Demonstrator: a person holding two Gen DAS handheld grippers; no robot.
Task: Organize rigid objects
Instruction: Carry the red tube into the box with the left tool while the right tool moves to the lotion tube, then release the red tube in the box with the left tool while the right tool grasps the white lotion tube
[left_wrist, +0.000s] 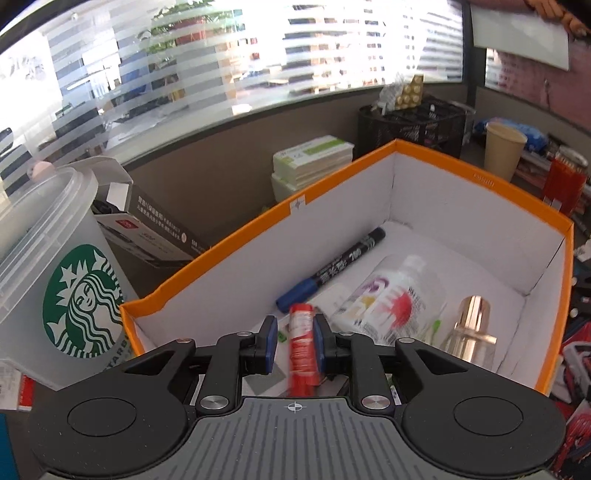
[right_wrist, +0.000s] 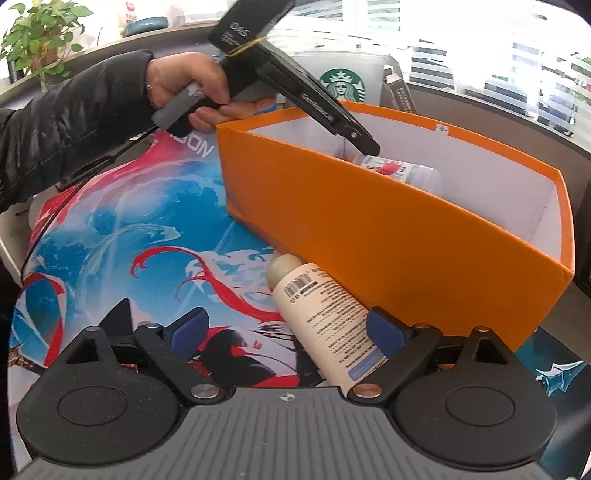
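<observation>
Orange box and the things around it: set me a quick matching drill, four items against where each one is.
1 red tube
2 marker
3 cream bottle
4 Starbucks cup

A on the mat, between the right gripper jaws
B lying inside the orange box
C standing outside the box
D between the left gripper jaws

Pairs: 1-D, 2-B, 3-A, 4-C

the left wrist camera looks steeply down from close above into the orange box (left_wrist: 424, 166), while the right wrist camera looks from outside at its long side, low over the mat (right_wrist: 122, 236), and both share this box.
</observation>
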